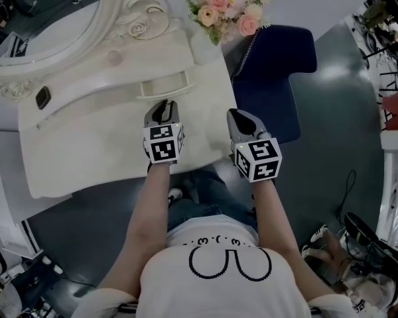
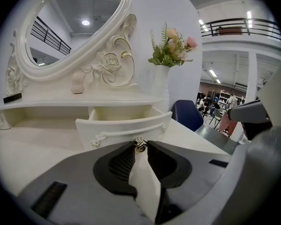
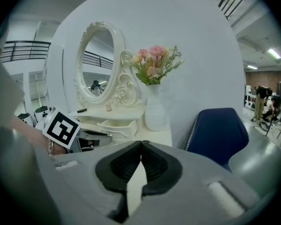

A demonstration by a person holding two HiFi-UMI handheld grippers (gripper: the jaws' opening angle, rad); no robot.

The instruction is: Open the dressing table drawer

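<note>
The white dressing table (image 1: pixel 86 151) has its small drawer (image 1: pixel 164 85) pulled out, its inside showing. In the left gripper view the curved drawer front (image 2: pixel 124 128) stands just ahead, and its small metal knob (image 2: pixel 140 145) sits between the jaw tips. My left gripper (image 1: pixel 163 105) (image 2: pixel 140 145) is shut on that knob. My right gripper (image 1: pixel 237 114) hovers over the table's right edge beside the left one. Its tips (image 3: pixel 141 143) meet with nothing between them. In the right gripper view, the left gripper (image 3: pixel 86 137) and the open drawer (image 3: pixel 114 125) appear at left.
An oval carved mirror (image 1: pixel 53 25) stands at the table's back left. A white vase of pink flowers (image 1: pixel 229 12) is at the back right corner. A dark blue chair (image 1: pixel 282 71) stands right of the table. A small dark object (image 1: pixel 43 97) lies on the shelf.
</note>
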